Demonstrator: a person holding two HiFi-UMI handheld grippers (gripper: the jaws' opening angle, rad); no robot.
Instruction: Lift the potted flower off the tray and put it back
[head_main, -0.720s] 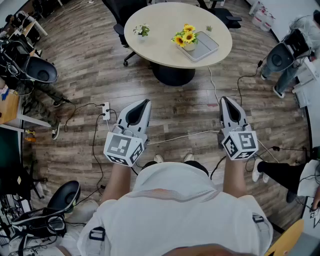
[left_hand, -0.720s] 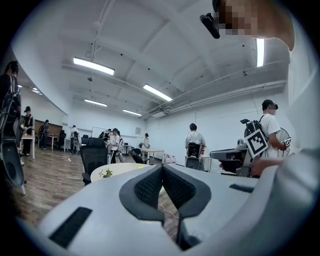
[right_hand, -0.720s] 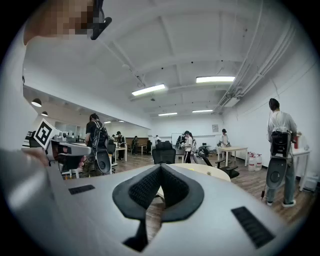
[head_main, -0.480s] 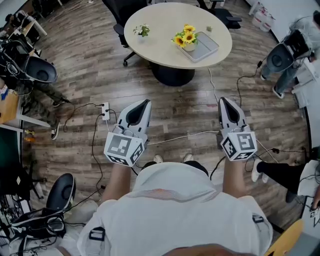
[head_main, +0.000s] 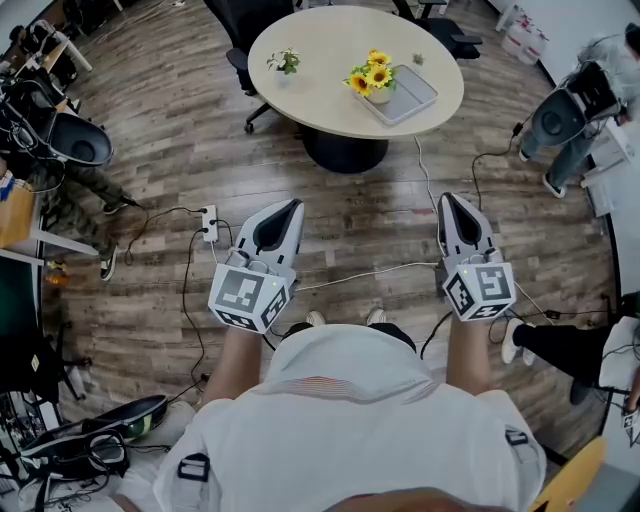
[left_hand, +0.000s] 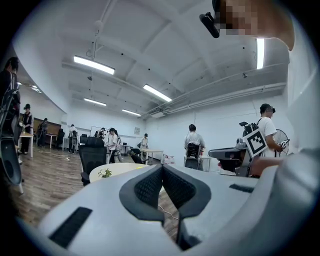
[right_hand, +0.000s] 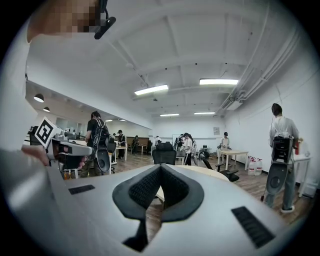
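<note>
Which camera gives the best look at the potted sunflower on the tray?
The head view: the potted sunflower stands on the grey tray on the round table, seen whole from above. Both gripper views show only a strip of that table; the flower does not show in either.

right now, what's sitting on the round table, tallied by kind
potted plants: 2 (sunflower pot, small green plant)
tray: 1
small green object, too small to identify: 1
total: 4
</note>
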